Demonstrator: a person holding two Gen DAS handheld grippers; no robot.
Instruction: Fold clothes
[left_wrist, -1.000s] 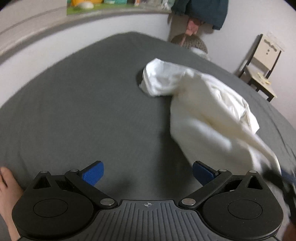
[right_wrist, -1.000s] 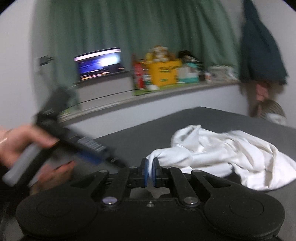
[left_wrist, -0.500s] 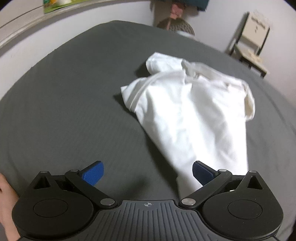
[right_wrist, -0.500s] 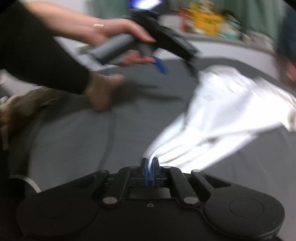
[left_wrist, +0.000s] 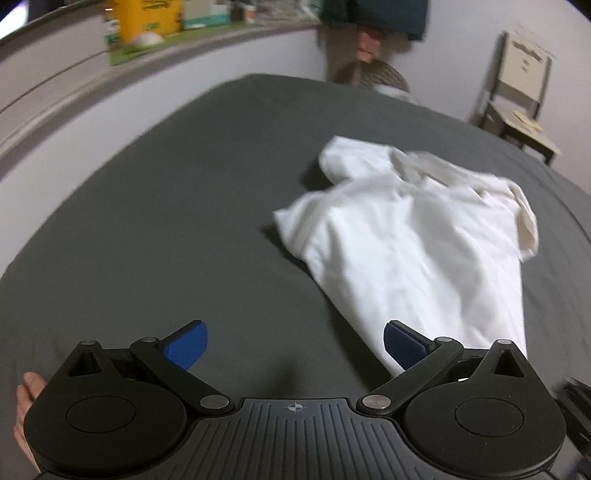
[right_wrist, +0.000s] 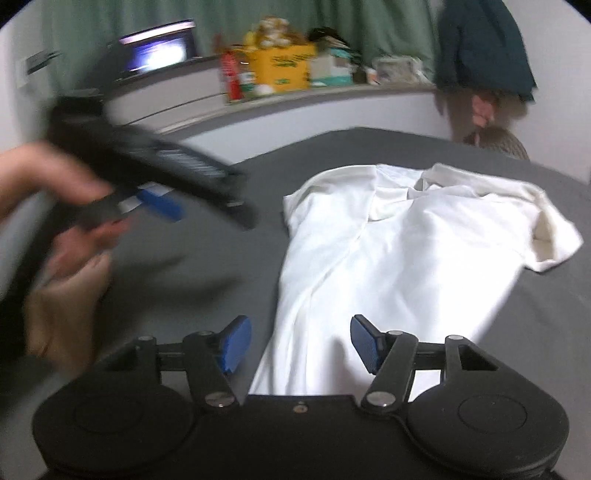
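The crumpled white cotton short-sleeved shirt (right_wrist: 399, 258) lies spread on the dark grey bed sheet (left_wrist: 147, 240), its hem running between the right gripper (right_wrist: 301, 345), whose blue pads are opening and not pressing it. The left gripper (left_wrist: 295, 345) is apart and empty, the hem just beside its right pad. Both tilt downward. The bunched collar and tucked sleeve could get folded in crooked.

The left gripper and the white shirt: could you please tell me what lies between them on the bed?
Only bare grey sheet; the left wrist view shows nothing lying between the left gripper and the white shirt.
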